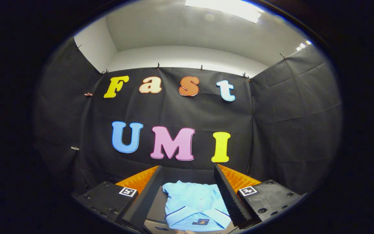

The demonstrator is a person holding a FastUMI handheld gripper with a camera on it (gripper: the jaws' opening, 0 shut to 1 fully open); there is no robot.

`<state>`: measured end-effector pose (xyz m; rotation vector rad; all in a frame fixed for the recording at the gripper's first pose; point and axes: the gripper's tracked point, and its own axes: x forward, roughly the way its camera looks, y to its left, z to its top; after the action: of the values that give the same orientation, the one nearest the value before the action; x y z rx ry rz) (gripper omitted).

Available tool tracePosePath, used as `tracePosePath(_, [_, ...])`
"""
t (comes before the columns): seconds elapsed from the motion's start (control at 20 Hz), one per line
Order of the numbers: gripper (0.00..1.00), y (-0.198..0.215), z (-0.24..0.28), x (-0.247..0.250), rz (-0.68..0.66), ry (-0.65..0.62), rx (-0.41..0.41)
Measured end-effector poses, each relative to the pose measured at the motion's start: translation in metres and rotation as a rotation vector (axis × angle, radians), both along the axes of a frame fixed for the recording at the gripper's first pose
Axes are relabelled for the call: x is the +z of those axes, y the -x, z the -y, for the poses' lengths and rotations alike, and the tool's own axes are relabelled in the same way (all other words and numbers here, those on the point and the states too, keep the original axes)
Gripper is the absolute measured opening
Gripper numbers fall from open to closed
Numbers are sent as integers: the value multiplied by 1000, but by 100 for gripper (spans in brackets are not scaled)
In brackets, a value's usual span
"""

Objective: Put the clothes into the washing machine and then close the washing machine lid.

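Note:
A folded light blue shirt point(195, 206) with a collar, dark piping and a small label lies on a dark surface. It sits low between my two fingers and a little below them. My gripper point(187, 187) is open, its fingers spread wide on either side of the shirt and not touching it. The near edge of the shirt is cut off from sight.
A black cloth wall point(174, 113) stands close behind the shirt and wraps round both sides. Above it are a white wall and a ceiling light point(226, 8). A pale edge point(154, 224) of the surface shows beside the shirt's near left corner.

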<state>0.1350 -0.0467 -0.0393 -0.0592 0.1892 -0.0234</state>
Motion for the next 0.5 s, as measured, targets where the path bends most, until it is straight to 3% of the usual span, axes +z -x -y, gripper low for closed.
tracePosePath(0.5, [98, -84, 38, -80, -226, -17, -63])
